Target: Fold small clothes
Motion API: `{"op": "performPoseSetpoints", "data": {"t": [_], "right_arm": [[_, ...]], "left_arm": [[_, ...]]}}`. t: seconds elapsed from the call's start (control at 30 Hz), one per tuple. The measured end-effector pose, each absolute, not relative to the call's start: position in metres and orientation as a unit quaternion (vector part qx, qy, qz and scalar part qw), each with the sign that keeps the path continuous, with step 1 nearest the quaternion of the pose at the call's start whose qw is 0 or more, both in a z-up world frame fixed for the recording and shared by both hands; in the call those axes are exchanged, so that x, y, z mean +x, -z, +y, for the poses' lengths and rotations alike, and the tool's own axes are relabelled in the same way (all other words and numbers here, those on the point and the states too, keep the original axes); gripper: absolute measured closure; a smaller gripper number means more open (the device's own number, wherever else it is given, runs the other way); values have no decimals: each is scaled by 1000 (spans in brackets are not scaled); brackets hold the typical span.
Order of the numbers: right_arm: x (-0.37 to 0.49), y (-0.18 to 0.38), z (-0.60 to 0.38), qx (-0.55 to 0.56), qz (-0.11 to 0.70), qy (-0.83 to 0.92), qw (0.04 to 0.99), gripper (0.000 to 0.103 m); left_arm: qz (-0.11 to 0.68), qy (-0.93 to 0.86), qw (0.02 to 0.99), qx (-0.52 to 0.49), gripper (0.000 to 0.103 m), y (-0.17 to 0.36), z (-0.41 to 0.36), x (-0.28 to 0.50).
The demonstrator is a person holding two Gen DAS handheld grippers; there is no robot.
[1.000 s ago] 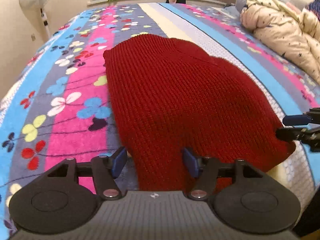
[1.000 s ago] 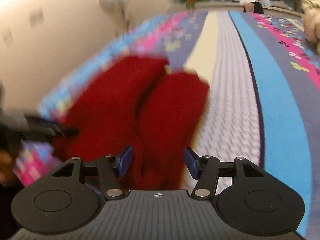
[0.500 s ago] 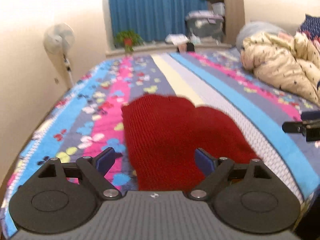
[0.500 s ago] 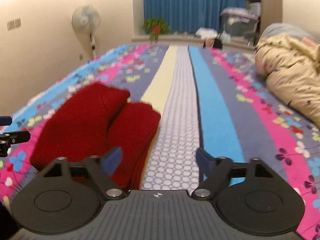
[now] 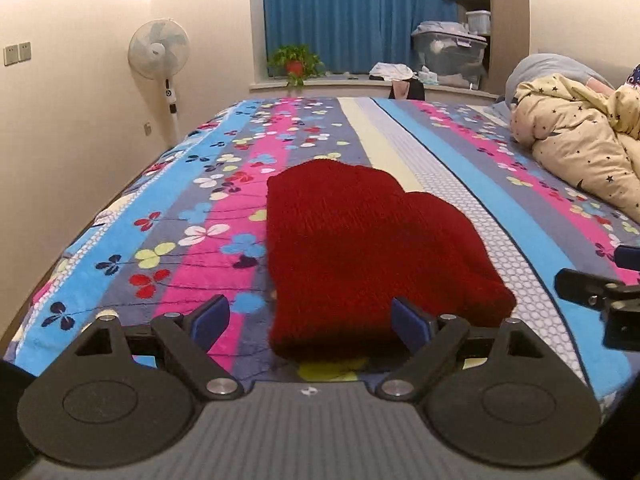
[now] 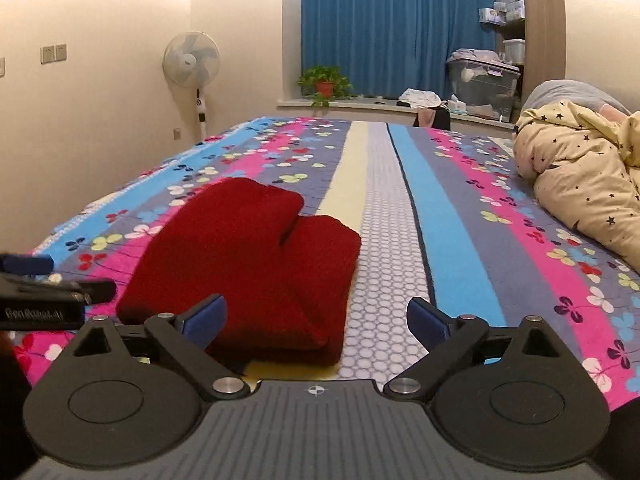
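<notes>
Two tongs: both mine, one in each hand, both over the near end of the bed.
Left gripper [image 5: 308, 322]: jaws spread wide, blue pads clear of the knit, nothing pinched; the near edge of the garment shows in the gap between them.
Right gripper [image 6: 318, 318]: jaws opening at this moment, pads apart, nothing gripped; the garment's near right corner shows between them.
Garment: dark red knitted piece of clothing [image 5: 360, 248], folded into a thick pad with two rounded lobes at its far end, lying flat on the striped fleece bedspread with clover flowers [image 5: 160, 232], over the pink and grey stripes and reaching the pale yellow one.
Writing: my right view catches pale lettering on the side of the left tool's black body, too blurred to read; my left view shows none.
Right view only: the yellow stripe and the white-dotted grey stripe just beside the garment's right edge.
Left view only: the right tool's black finger tips poking in at the right edge, apart from the knit.
Both views: white standing fan [image 6: 192, 60], blue curtain [image 5: 352, 12], potted green plant in a red pot [image 5: 295, 62], clear storage box [image 6: 482, 84], cream star-print quilt [image 6: 580, 176] heaped at the right.
</notes>
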State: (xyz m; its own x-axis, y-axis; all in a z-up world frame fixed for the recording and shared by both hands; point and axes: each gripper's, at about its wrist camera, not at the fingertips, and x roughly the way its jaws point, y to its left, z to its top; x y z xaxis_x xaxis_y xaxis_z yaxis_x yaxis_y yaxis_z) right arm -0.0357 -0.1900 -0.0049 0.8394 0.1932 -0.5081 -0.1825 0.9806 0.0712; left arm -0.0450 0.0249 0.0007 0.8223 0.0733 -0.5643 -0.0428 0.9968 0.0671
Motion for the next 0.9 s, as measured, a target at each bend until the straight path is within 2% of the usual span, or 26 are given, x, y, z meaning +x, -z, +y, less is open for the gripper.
{"op": "performPoseSetpoints", "data": {"t": [0.9], "right_arm": [[-30, 13, -192, 31, 293, -95, 951, 6]], "left_arm": [[315, -14, 949, 15, 12, 7, 29, -40]]}}
